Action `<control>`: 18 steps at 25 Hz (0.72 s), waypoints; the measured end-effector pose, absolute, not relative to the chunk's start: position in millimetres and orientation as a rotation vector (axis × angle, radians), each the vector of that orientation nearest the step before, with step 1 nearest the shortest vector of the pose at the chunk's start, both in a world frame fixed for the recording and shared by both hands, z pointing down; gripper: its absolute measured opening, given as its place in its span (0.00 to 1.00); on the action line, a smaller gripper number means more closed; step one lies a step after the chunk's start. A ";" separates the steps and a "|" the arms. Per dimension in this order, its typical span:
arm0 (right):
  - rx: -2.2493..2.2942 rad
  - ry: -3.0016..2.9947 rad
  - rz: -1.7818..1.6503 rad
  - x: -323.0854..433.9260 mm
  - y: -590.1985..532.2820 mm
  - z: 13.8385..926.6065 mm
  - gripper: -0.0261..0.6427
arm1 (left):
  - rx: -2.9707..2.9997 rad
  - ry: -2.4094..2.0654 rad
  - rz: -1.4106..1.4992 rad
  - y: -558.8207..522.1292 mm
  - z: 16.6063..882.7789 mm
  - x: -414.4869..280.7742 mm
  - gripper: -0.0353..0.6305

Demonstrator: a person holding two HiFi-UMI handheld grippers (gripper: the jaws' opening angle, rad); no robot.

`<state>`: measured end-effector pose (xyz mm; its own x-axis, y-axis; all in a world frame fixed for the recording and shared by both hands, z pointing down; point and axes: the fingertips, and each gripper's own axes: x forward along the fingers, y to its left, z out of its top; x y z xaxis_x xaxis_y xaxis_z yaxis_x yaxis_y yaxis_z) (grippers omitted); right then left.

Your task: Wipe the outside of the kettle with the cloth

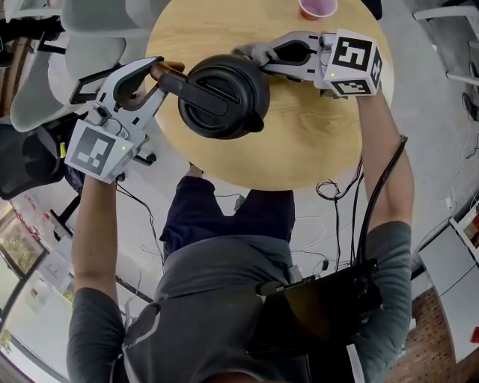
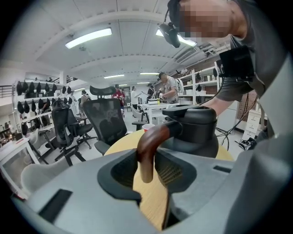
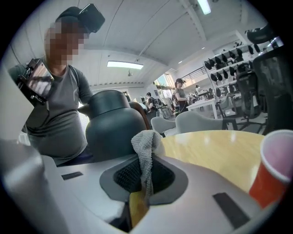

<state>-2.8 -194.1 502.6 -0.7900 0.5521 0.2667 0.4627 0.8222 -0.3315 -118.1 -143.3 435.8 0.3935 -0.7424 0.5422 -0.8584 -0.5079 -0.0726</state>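
A black kettle (image 1: 221, 96) stands on the round wooden table (image 1: 314, 142), seen from above in the head view. Its brown curved handle (image 1: 166, 72) sticks out to the left, and my left gripper (image 1: 159, 75) is shut on it. In the left gripper view the handle (image 2: 149, 141) hangs between the two pads, with the kettle body (image 2: 194, 132) just beyond. My right gripper (image 1: 266, 54) comes in from the right, shut on a grey cloth (image 1: 253, 51) that touches the kettle's far upper side. The cloth (image 3: 145, 153) drapes out of the jaws beside the kettle (image 3: 112, 130).
A pink paper cup (image 1: 318, 7) stands at the table's far edge, close to my right gripper; in the right gripper view the cup (image 3: 274, 164) is at the right. Office chairs (image 1: 45, 75) stand left of the table. Cables (image 1: 337, 194) hang below its near edge.
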 end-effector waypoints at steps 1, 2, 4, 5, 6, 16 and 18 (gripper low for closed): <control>-0.737 -2.670 0.361 -0.3 -194.4 501.6 0.12 | 2.435 -1.423 0.777 -143.7 436.0 -119.0 0.23; -0.706 -2.688 0.370 2.3 -194.2 501.1 0.12 | 2.441 -1.420 0.780 -144.3 436.6 -119.6 0.23; -0.640 -2.715 0.384 9.2 -190.3 503.1 0.12 | 2.455 -1.401 0.769 -145.4 437.6 -118.1 0.23; -0.611 -2.722 0.383 13.3 -186.8 504.7 0.12 | 2.467 -1.389 0.753 -145.8 437.2 -116.4 0.23; -0.583 -2.727 0.379 17.1 -182.9 505.8 0.12 | 2.482 -1.379 0.732 -146.2 436.3 -115.0 0.23; -0.249 -2.811 0.392 42.0 -158.6 502.5 0.12 | 2.537 -1.391 0.660 -148.1 428.6 -109.9 0.23; -0.155 -2.832 0.395 41.7 -154.8 504.2 0.12 | 2.541 -1.385 0.668 -146.6 431.6 -113.1 0.23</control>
<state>41.7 -154.8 504.2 -0.9557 0.1431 0.2570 0.0672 0.9568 -0.2827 -113.1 -146.6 431.6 0.4679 -0.7537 0.4616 -0.8304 -0.5536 -0.0621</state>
